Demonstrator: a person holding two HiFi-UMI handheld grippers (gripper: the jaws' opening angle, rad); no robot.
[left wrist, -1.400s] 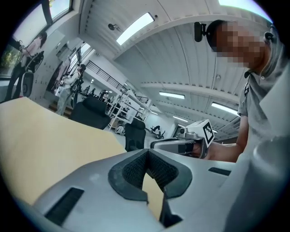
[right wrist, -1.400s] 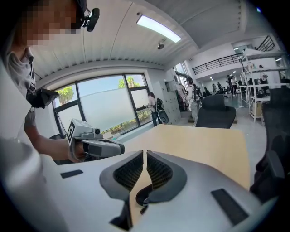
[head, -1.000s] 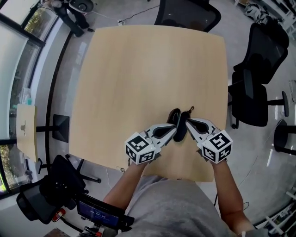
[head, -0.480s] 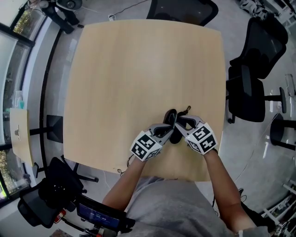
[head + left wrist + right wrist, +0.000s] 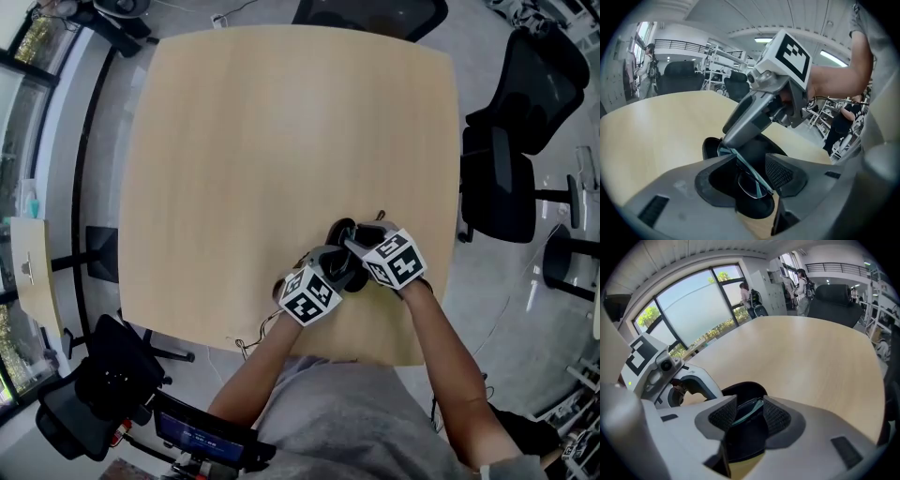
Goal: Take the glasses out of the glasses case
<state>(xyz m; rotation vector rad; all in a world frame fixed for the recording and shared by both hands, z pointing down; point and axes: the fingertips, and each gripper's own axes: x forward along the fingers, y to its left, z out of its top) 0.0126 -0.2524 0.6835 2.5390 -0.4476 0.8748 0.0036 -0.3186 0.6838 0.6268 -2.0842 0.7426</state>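
A black oval hard-shell glasses case (image 5: 339,231) lies open on the pale square wooden table (image 5: 281,141), close to its front edge (the side nearest the person). Inside it lie the dark-framed glasses with teal-tinted rims (image 5: 751,183). The left gripper (image 5: 751,174) and the right gripper (image 5: 749,414) meet over the case from opposite sides. Both claws have just been opening and stand spread, each with the glasses between its pads but not pinched.

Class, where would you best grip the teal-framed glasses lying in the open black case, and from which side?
Pinch the teal-framed glasses across their upper rim, from above: they lie sunk in the black case, whose walls likely block sideways approaches.
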